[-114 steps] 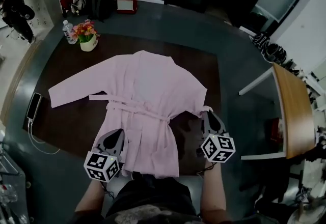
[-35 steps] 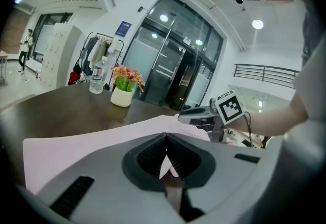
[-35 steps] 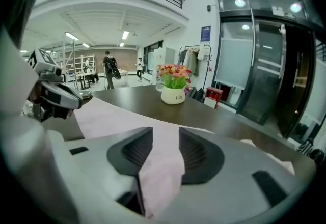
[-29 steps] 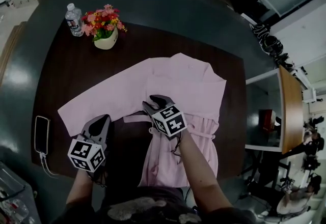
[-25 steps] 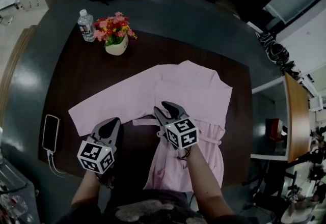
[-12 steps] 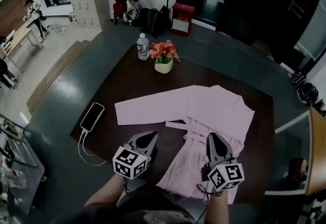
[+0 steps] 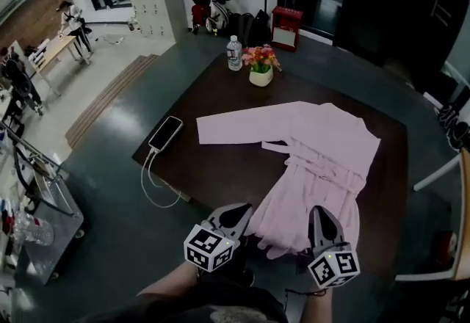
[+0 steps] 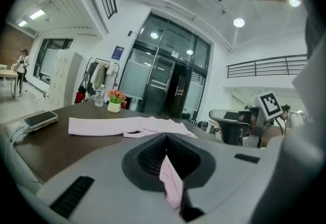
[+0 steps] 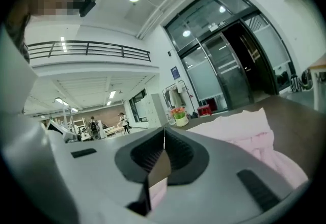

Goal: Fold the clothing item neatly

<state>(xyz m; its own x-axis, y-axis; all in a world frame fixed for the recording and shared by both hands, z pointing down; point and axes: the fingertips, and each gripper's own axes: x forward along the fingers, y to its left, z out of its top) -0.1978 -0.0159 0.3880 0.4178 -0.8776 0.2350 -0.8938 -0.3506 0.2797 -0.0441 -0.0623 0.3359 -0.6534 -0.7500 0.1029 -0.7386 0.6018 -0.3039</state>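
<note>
The pink robe lies flat on the dark table. One sleeve stretches out to the left, and the belt crosses the robe's waist. My left gripper sits at the robe's near hem, on its left. In the left gripper view, the left gripper is shut with a strip of pink cloth pinched in it. The right gripper rests on the hem's right part. In the right gripper view, the right gripper is shut on a fold of the robe.
A phone with a white cable lies at the table's left edge. A flower pot and a water bottle stand at the far corner. A wooden desk is at the right.
Both grippers have drawn back from the robe's middle to its near hem. The right gripper, open a second ago, is now shut on the cloth. The head view has swung wider.
</note>
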